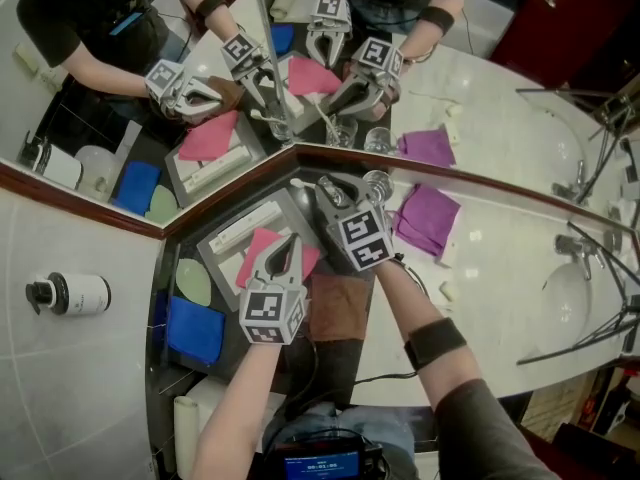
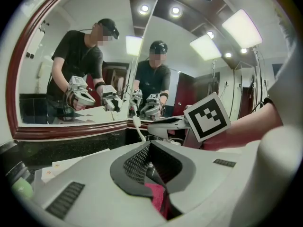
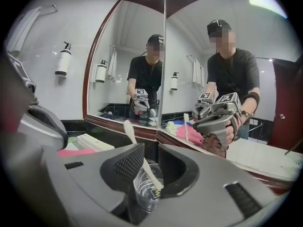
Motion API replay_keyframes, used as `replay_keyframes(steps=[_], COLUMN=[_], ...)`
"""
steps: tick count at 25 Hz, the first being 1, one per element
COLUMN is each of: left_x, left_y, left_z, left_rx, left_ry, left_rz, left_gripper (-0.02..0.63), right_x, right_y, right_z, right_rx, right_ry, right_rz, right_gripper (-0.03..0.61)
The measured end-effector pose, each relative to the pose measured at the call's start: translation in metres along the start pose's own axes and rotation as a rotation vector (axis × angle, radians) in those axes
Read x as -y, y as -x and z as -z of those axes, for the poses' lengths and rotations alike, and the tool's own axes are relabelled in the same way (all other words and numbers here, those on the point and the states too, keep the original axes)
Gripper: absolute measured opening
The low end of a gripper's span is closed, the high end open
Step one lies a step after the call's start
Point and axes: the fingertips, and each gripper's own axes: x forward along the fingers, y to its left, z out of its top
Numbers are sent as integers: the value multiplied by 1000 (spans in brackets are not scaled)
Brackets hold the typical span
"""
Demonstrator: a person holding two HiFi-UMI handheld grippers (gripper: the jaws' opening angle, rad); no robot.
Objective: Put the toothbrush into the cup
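Note:
A white toothbrush (image 3: 150, 173) leans in a clear glass cup (image 3: 142, 195), its lower end inside and its head above the rim. My right gripper (image 3: 150, 162) is open around the handle, and the jaws stand a little apart from it. In the left gripper view the toothbrush (image 2: 138, 127) rises just left of the right gripper (image 2: 163, 125). From the head view the right gripper (image 1: 312, 194) covers the cup at the mirror corner. My left gripper (image 1: 286, 250) is shut and empty, hovering over a pink cloth (image 1: 260, 240); its closed jaws (image 2: 156, 167) point toward the mirror.
A grey tray (image 1: 222, 230) holds the pink cloth. A second glass (image 1: 377, 181) and a purple cloth (image 1: 430, 218) lie to the right. A blue sponge (image 1: 195, 328), a green soap (image 1: 193, 281) and a brown cloth (image 1: 335, 308) sit nearer. Two mirrors meet behind the cup.

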Motion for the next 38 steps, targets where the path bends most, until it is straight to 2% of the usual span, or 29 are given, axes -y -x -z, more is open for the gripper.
replay_keyframes(steps=[10,14,18,26,38], left_x=[36,59,84,132,171], left_y=[32,44,54,72,97], left_z=[-27,-37,-48,-59,-54], left_rx=[12,24,41,56,56], left_ry=[-20,-19,-30,-69,-46], left_rz=[7,19,31,51,71], left_gripper=[0,0,0,0,0], right_x=[4,20,31,48,62], right_y=[91,148,203,297,379], right_z=[-16,-14,-3,31,86], right_rx=[11,9,-8,-47,-80], right_ry=[-17,-15,-24,-85,-214], right_rz=[1,33,61,105,209], right_gripper=[111,38,17,17,17])
